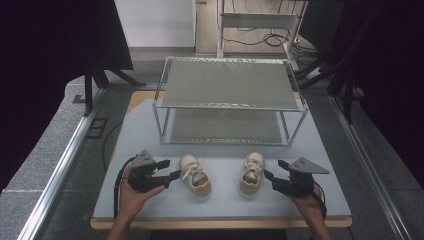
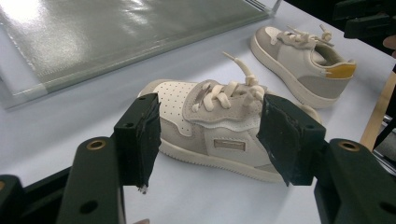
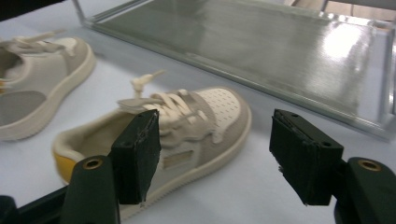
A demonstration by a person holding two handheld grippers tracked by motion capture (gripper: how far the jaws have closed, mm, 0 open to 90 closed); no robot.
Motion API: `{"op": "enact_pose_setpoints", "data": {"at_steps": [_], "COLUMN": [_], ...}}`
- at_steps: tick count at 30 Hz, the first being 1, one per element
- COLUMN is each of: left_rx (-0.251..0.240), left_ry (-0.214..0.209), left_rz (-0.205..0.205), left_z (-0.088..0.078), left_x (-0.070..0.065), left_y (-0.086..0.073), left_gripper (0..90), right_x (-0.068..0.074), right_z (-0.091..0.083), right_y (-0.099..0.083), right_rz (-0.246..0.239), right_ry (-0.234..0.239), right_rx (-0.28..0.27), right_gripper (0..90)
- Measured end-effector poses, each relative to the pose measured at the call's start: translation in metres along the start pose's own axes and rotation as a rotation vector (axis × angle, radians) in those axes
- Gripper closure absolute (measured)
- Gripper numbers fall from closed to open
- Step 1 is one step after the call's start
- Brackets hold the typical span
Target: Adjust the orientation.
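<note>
Two small beige-and-grey children's shoes with cream laces and yellow heel tabs lie on the pale table, toes toward the rack. The left shoe (image 1: 195,176) (image 2: 210,123) sits just right of my left gripper (image 1: 170,169) (image 2: 212,140), whose jaws are open, one on each side of the shoe's side wall and not touching it. The right shoe (image 1: 251,173) (image 3: 187,128) lies just left of my right gripper (image 1: 275,170) (image 3: 219,158), also open, with the shoe's heel end behind its left jaw. Each gripper view shows the other shoe (image 2: 303,60) (image 3: 37,84) farther off.
A two-tier metal-framed shoe rack (image 1: 230,100) (image 2: 116,32) (image 3: 261,46) with grey shelves stands behind the shoes at mid-table. The wooden front edge of the table (image 1: 220,223) runs close to the hands. Dark curtains and cables lie beyond the table.
</note>
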State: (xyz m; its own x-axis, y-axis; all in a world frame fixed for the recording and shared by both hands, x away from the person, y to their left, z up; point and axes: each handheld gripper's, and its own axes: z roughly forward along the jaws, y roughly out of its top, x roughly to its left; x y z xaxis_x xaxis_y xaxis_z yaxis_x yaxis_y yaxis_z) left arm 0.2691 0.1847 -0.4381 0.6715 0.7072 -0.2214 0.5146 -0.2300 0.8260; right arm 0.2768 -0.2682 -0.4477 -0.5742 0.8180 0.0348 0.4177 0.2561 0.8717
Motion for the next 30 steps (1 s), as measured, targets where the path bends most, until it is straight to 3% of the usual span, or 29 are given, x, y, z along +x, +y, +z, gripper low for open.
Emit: {"op": "enact_pose_setpoints", "data": {"at_steps": [11, 21, 30], "left_rx": [0.013, 0.01, 0.024], "left_ry": [-0.003, -0.01, -0.013], "left_rz": [0.001, 0.004, 0.012], "left_z": [0.003, 0.003, 0.006], "left_x": [0.0, -0.002, -0.005], "left_y": [0.0, -0.001, -0.001], "left_gripper": [39.0, 39.0, 39.1], "right_x": [0.011, 0.025, 0.041], "right_z": [0.003, 0.006, 0.015], "right_y": [0.003, 0.012, 0.02], "right_rz": [-0.031, -0.023, -0.035], "right_ry": [0.036, 0.07, 0.158], "right_rx": [-0.002, -0.051, -0.05], "right_gripper": [40.9, 65.2, 82.1]}}
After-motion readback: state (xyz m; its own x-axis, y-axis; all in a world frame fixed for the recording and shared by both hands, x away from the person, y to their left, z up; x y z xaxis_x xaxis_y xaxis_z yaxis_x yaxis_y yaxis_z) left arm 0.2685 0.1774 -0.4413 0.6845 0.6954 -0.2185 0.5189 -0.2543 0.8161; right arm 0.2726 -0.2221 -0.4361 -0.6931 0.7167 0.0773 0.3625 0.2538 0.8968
